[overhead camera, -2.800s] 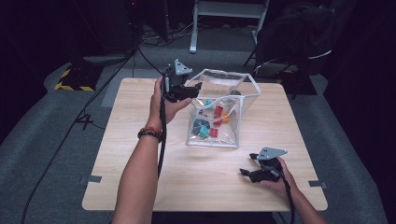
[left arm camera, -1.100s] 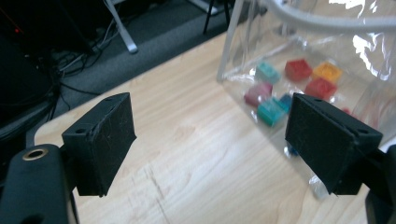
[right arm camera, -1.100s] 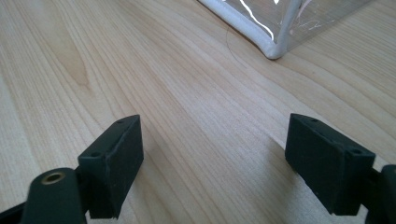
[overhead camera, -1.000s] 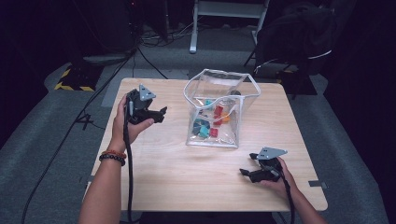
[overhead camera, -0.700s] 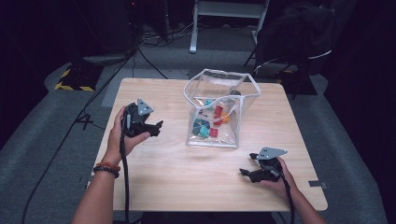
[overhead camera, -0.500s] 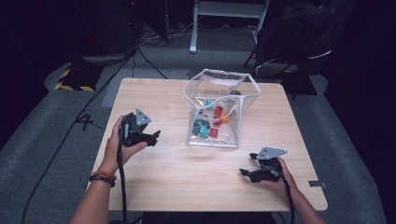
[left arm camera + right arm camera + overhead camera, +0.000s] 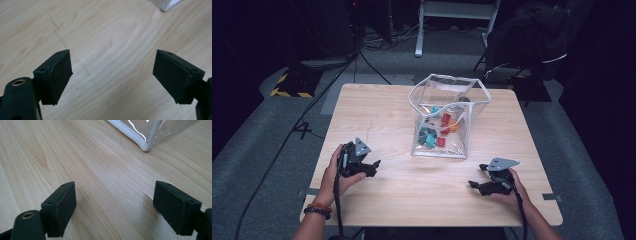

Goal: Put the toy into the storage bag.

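A clear plastic bag with a white rim stands upright in the middle of the wooden table; several small red, teal and orange pieces lie in its bottom. My left gripper rests low at the table's front left, jaws wide apart over bare wood, nothing between them. At the front right my right gripper is open too, holding nothing; its own view has a lower corner of the bag just ahead of its jaws.
A chair base and cables lie on the dark floor beyond the table's far edge. A dark bag or jacket sits at the back right. Yellow-black tape marks the floor at left.
My left hand has pulled back from the bag and come down toward the table's front left, jaws staying open. The right hand has not moved.
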Demonstrator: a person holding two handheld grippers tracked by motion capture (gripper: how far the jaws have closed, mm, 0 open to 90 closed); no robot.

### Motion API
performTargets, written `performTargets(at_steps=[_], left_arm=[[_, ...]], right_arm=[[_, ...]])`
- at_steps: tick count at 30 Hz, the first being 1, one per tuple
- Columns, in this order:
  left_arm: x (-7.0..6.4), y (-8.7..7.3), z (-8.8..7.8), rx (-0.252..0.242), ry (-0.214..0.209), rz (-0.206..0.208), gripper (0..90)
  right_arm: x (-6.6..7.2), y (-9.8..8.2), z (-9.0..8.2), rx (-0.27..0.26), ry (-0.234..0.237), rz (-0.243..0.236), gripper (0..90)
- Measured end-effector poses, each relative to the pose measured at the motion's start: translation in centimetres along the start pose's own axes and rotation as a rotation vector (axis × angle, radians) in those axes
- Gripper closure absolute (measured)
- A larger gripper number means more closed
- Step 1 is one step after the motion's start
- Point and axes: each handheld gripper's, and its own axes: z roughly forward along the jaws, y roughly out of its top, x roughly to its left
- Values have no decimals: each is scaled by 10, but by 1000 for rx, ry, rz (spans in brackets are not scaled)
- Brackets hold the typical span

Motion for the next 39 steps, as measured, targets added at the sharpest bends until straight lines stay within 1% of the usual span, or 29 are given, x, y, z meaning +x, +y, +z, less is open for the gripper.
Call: performTargets(at_steps=[3,6,7,11,13,14,17,20,22,23,24,25,26,39], left_arm=[[-4,-12,3,27,-2,3,162],[-8,-23,4,32,-17,-7,162],[-9,-26,4,40,-15,-4,162],[-12,-38,1,38,-24,-16,163],[-14,-43,-1,37,-27,-14,163],[-15,-46,-2,38,-35,-15,162],[-17,-53,-3,37,-61,-39,161],[-20,-58,-3,47,-51,-42,162],[-20,-61,-4,33,-65,-60,162],[-20,-64,-4,27,-79,-78,162],[-18,-66,-3,17,-100,-105,162],[-17,-68,-2,1,-113,-121,160],[-17,-71,-2,-10,-112,-117,155],[-18,-71,-2,-14,-113,-120,152]], right_arm=[[0,0,0,0,0,-2,190],[0,0,0,0,0,-2,190],[0,0,0,0,0,-2,190],[0,0,0,0,0,-3,190],[0,0,0,0,0,-2,190],[0,0,0,0,0,-2,190],[0,0,0,0,0,-2,190],[0,0,0,-1,-1,0,190],[0,0,0,0,0,-2,190],[0,0,0,0,0,-2,191],[0,0,0,0,0,-1,190],[0,0,0,0,-1,-2,190],[0,0,0,0,-1,-2,190],[1,-1,-1,1,-8,2,190]])
